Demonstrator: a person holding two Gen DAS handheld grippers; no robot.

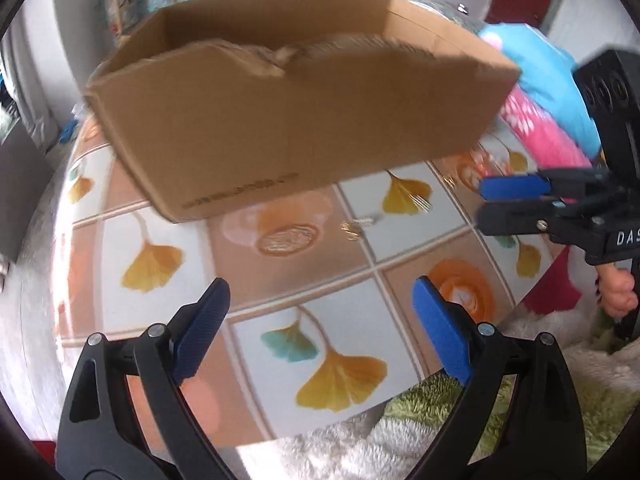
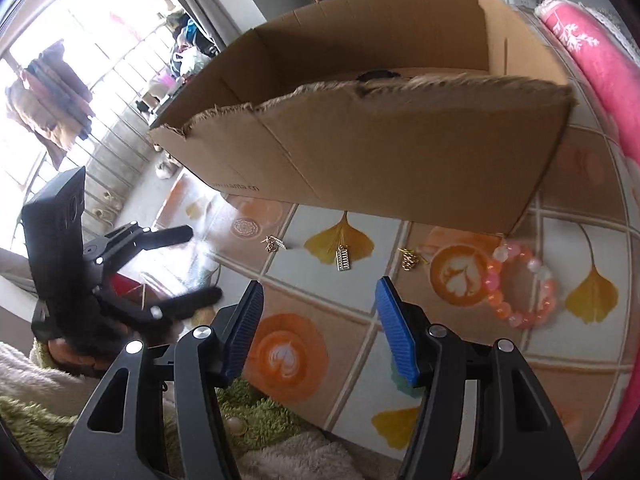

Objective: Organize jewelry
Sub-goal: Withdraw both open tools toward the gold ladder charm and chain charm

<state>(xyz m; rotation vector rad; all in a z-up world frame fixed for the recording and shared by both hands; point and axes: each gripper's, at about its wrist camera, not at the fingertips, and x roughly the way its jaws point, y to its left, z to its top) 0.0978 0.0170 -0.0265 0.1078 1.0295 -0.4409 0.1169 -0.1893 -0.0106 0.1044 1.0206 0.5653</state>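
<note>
Jewelry is spread on the counter [image 2: 472, 344], along the near side of an open cardboard box [image 2: 360, 152], and none of it is gripped yet. The step in hand is judged to be the approach for a first pickup, with nothing yet seen carried to the box.

Both claws are released. The left claw [image 1: 320, 320] is spread wide over bare patterned cloth with nothing between its pads. The right claw [image 2: 320, 328] is parted about halfway, also with nothing between its pads, and is aimed toward the small gold pieces.

Four pieces can be counted in the right wrist view: one gold charm [image 2: 275, 243] at the left, one ladder-shaped gold pendant [image 2: 343, 259] on a yellow leaf print, one gold chain cluster [image 2: 410, 259], and one pink and orange bead bracelet [image 2: 524, 284] beside the box's corner. One box is present; a dark object inside it cannot be identified.

For the next move, one claw would need to be lowered over a single piece and closed gently, since the flat gold pieces lie tight against the cloth.
</note>
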